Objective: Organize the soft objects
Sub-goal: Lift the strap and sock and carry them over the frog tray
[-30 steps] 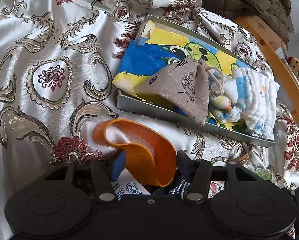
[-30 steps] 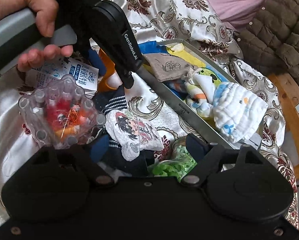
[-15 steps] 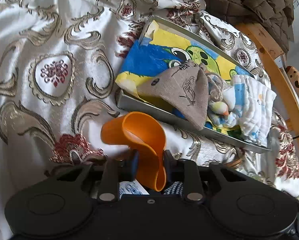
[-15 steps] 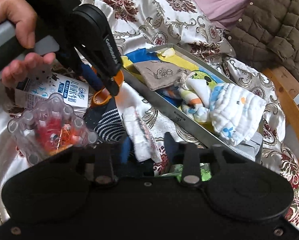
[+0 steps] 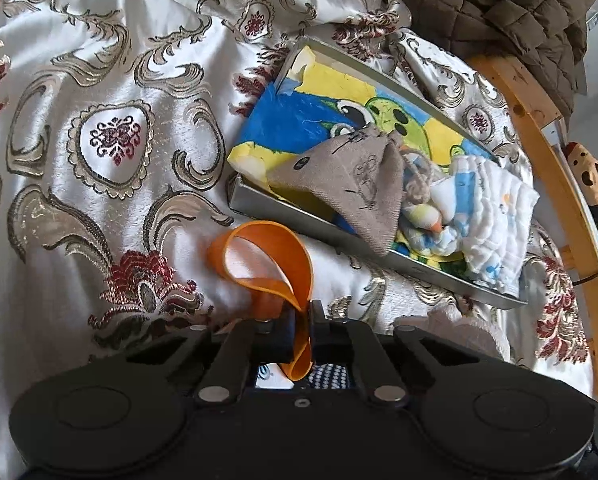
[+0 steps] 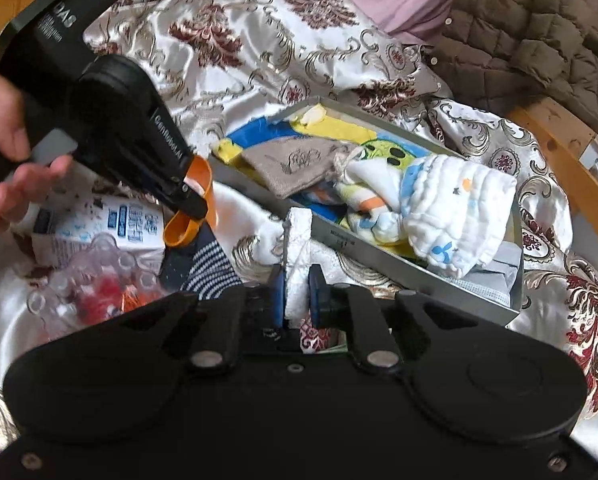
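My left gripper (image 5: 302, 322) is shut on an orange elastic band (image 5: 275, 254), lifted off the bedspread just in front of the grey metal tray (image 5: 299, 222). In the right wrist view that gripper (image 6: 193, 200) holds the orange band (image 6: 187, 220) left of the tray (image 6: 363, 244). My right gripper (image 6: 297, 292) is shut on a white sock (image 6: 297, 252), held upright near the tray's front wall. The tray holds a blue and yellow cartoon towel (image 5: 319, 112), a grey drawstring pouch (image 5: 351, 184) and a white quilted cloth (image 5: 495, 216).
On the bedspread at the left lie a navy striped sock (image 6: 207, 260), a white packet with blue print (image 6: 99, 224) and a clear plastic box of red bits (image 6: 95, 292). A brown quilted jacket (image 6: 531, 28) and a wooden bed rail (image 5: 547, 160) lie behind and right of the tray.
Both grippers closed from open: the left on the orange band, the right on the white sock. Both lifted their items and moved towards the tray.
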Motion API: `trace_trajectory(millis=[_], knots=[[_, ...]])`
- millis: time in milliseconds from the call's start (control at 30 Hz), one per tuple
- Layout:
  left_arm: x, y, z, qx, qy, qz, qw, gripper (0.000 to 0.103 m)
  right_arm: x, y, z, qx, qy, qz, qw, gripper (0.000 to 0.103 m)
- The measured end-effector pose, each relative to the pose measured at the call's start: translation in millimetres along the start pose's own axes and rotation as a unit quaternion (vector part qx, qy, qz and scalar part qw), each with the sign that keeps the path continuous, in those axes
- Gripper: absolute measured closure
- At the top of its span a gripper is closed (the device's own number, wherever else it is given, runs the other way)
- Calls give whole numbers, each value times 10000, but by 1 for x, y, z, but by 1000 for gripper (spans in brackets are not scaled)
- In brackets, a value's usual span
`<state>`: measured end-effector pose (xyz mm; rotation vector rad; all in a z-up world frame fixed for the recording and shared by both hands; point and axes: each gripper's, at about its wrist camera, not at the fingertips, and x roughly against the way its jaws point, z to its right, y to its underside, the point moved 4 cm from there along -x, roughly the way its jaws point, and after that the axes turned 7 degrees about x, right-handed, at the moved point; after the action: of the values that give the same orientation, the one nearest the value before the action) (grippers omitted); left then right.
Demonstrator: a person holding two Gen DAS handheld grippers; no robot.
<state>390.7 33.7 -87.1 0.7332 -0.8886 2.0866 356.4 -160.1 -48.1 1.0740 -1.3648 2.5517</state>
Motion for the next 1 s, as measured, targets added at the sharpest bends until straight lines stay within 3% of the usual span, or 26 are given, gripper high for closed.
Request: trace_trajectory(millis=[367, 633, 833, 1000], knots=[[44, 11, 26, -67, 190, 239, 9995, 98, 30, -9, 32, -583, 85, 502, 9970, 97], [75, 16, 53, -400, 410, 797, 9952, 98, 49, -10, 66, -1003, 157, 1011, 9897, 97], [77, 15, 63, -628, 624, 1210, 9887, 98, 43, -9, 91, -1439, 37, 1468, 9786, 97], [65, 2, 66, -956, 350, 1277, 9866, 97, 24, -17, 109, -1748, -156, 1632, 9709, 97]])
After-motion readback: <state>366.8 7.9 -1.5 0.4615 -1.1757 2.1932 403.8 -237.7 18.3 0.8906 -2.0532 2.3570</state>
